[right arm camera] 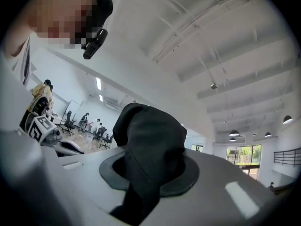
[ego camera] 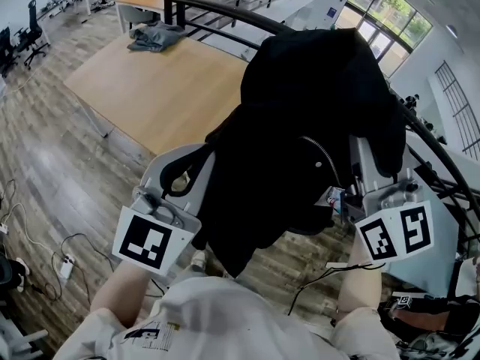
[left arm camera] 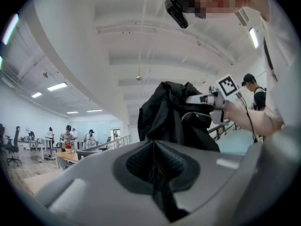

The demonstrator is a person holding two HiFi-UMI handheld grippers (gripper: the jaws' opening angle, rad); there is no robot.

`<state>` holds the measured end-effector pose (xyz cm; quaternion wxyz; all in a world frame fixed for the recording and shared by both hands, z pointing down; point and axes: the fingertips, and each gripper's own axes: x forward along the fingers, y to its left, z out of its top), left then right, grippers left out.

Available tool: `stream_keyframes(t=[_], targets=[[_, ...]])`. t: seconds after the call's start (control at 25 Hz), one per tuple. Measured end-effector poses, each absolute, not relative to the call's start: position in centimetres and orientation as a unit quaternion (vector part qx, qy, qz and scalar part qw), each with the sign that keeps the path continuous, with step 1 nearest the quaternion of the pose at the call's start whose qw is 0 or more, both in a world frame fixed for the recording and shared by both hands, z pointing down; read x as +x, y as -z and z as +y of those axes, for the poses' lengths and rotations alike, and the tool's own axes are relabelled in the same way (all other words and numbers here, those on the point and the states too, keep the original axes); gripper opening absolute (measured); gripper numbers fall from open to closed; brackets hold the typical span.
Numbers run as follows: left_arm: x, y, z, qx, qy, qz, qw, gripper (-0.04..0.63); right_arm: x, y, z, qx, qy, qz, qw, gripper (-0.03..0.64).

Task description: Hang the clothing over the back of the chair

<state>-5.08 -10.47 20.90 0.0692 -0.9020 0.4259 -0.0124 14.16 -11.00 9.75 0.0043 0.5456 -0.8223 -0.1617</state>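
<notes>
Left hand-held gripper [left arm camera: 155, 171] and right hand-held gripper [right arm camera: 146, 171] both clamp the crumpled black jacket [ego camera: 315, 88].

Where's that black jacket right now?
In the head view's centre, the black jacket hangs in mid-air, pinched by the left gripper and right gripper, with the wooden table beyond, upper left.

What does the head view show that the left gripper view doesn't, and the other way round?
Only the head view shows the wooden table with a grey garment lying on it, and the plank floor.

Only the left gripper view shows the ceiling lights, the distant people, and how the left gripper pinches the black clothing.

Both show that clothing held up, and the right gripper with its marker cube.
</notes>
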Motion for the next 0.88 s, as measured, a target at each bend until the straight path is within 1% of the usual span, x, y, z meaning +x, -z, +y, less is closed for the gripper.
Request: stream_keyframes(t=[0.24, 0.52, 0.88], targets=[[-2.9, -23.3, -13.4, -0.903, 0.035, 0.424, 0.055, 0.008, 15.5, -13.9, -15.4, 0.554, 0.164, -0.814, 0.060, 0.101], [-0.8, -26.9, -17.2, -0.902, 0.063, 0.426, 0.027, 0.008, 17.4, -19.9, -20.7, 0.570, 0.193, -0.784, 0.153, 0.104], [0.1, -32.6, -20.8, -0.896, 0.108, 0.432, 0.008, 0.008, 20.1, -28.0, -25.1, 0.571, 0.133, -0.785, 0.200, 0.115]])
